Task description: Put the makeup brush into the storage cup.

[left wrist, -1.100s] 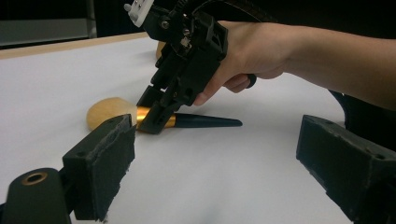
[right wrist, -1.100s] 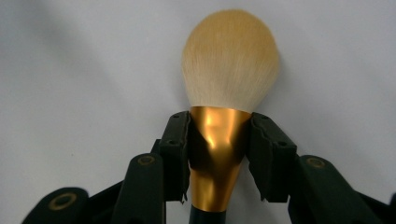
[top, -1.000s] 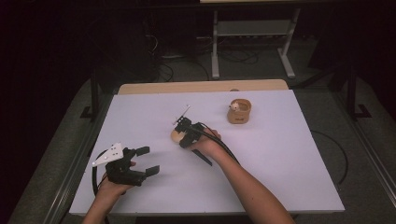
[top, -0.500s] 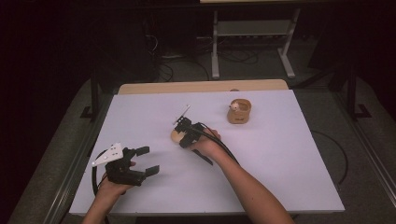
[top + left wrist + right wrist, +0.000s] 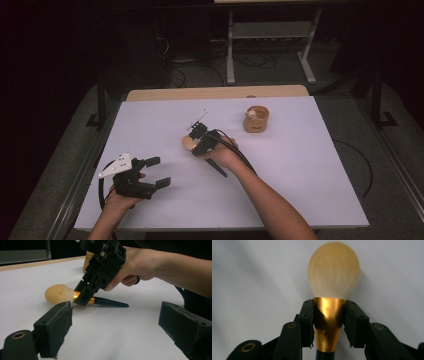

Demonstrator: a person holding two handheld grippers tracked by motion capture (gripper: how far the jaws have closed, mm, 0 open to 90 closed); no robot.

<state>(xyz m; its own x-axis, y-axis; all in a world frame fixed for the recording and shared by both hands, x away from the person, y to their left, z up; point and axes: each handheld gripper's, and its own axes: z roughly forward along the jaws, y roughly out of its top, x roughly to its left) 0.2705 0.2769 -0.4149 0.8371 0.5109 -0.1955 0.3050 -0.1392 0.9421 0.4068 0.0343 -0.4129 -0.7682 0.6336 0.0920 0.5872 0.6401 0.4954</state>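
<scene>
Here, on a white-topped bench (image 5: pixel 300 165), the right tongs (image 5: pixel 192 143) are clamped on a makeup brush (image 5: pixel 189 143) at its gold ferrule, the two black pads pressing the metal collar from either side, as the right gripper view shows with the right tongs (image 5: pixel 329 322) closed around the brush (image 5: pixel 333 272). The brush lies flat on the bench just left of the bench's centre, its pale, rounded bristle head pointing toward nine o'clock in the high view and its dark tapered handle running back under the person's right hand (image 5: pixel 222 152). From the left gripper view the brush (image 5: pixel 60 293) rests with its bristles touching the white surface, the right tongs (image 5: pixel 83 296) coming down on it at a slant. The left tongs (image 5: pixel 159 172) sit at about seven o'clock on the bench, near its front edge and well apart from the brush, jaws spread wide with nothing between them; the left tongs (image 5: pixel 115 330) frame the scene in their own view. A small round wooden holder (image 5: pixel 256 119) stands at about one o'clock, apart from the brush.
</scene>
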